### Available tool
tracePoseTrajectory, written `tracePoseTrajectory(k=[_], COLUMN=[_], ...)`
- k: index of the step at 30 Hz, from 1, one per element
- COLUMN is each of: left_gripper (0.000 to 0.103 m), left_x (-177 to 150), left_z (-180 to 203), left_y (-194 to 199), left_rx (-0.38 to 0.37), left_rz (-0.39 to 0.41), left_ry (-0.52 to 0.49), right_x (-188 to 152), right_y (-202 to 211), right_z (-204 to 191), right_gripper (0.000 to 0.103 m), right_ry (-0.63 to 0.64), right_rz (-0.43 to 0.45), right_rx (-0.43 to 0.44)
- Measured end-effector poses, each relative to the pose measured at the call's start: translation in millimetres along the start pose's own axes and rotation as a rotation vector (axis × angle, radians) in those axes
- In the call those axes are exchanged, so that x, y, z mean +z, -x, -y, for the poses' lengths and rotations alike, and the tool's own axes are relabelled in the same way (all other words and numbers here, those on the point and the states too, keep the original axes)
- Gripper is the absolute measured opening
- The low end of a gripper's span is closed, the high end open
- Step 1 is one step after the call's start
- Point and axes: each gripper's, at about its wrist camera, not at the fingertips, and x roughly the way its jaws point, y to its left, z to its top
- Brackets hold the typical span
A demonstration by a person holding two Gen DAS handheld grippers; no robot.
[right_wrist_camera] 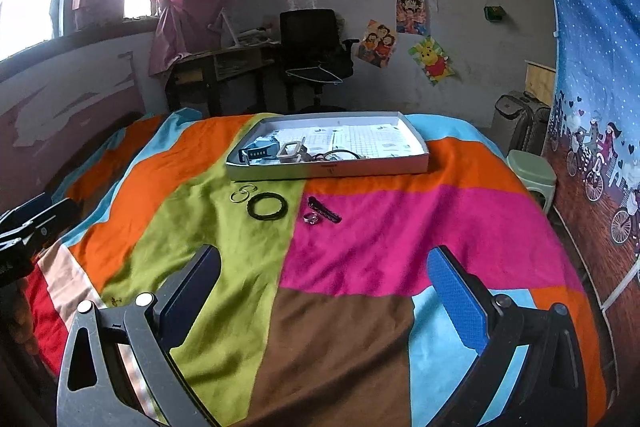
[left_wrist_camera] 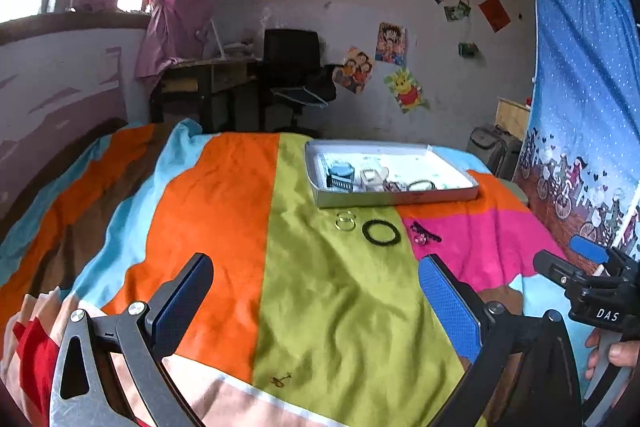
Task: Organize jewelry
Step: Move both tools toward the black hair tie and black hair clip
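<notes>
I hold both tools low over the striped bedspread [right_wrist_camera: 352, 239], and neither has anything in it. My left gripper [left_wrist_camera: 316, 307] has its fingers spread wide above the green and orange stripes, and my right gripper [right_wrist_camera: 324, 303] is spread just as wide above the green, brown and pink patches. From the left camera I can see the right tool off at the right edge, with my fingers wrapped under its handle. The jewelry I am sorting lies ahead of both grippers, well apart from them. A shallow white tray [right_wrist_camera: 420, 157] sits flat near the far end of the bed, and a few pieces lie bunched toward its left half: a blue watch [right_wrist_camera: 258, 151], a pale square-faced watch [right_wrist_camera: 291, 151], and a dark tangle of bands [right_wrist_camera: 332, 155] that I cannot tell apart. On the blanket just in front of the tray lie the loose pieces in a rough row: two thin gold rings [right_wrist_camera: 242, 193] touching each other on the green stripe, a black bracelet [right_wrist_camera: 267, 206] just beside them, and on the pink patch a black hair clip [right_wrist_camera: 325, 210] with a small ring [right_wrist_camera: 310, 218] against it. A tiny gold piece [left_wrist_camera: 280, 380] lies alone on the green stripe close to my left gripper, too small to make out. Beyond the bed stand a black chair [right_wrist_camera: 310, 45] and a desk [right_wrist_camera: 216, 67].
</notes>
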Motion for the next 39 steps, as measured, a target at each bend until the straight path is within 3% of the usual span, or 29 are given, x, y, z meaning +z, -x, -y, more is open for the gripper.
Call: tracePoseTrajectory(k=[7, 12, 18, 23, 29, 33, 39], left_gripper=[0.103, 0.103, 0.103, 0.103, 0.103, 0.103, 0.103], left_x=[3.4, 9.0, 25.4, 34.6, 37.6, 32.6, 19.6], left_z=[8.3, 14.3, 14.4, 22.0, 29.6, 29.0, 35.2], left_y=[-19.9, -39.9, -70.3, -105.0, -148.7, -169.4, -188.7], left_rx=[-0.003, 0.018, 0.005, 0.035, 0.045, 0.006, -0.012], left_rz=[-0.025, -0.036, -0.022, -0.008, -0.001, -0.035, -0.089], left_ry=[-0.036, -0.098, -0.034, -0.019, -0.001, 0.03, 0.0], right_x=[6.3, 22.5, 43.1, 56.7, 66.5, 63.7, 46.7], right_y=[-10.3, -17.3, -39.0, -72.9, -105.3, -133.9, -170.6], right_z=[0.7, 5.3, 22.9, 32.2, 40.0, 43.0, 52.7], right_gripper=[0.102, 0.102, 0.102, 0.102, 0.102, 0.102, 0.102], right_ry=[0.015, 0.026, -0.011, 0.025, 0.053, 0.065, 0.054], right_rz=[-0.03, 0.01, 0.045, 0.042, 0.106, 0.064, -0.042], right_rx=[0.002, 0.027, 0.052, 0.047, 0.057, 0.063, 0.087])
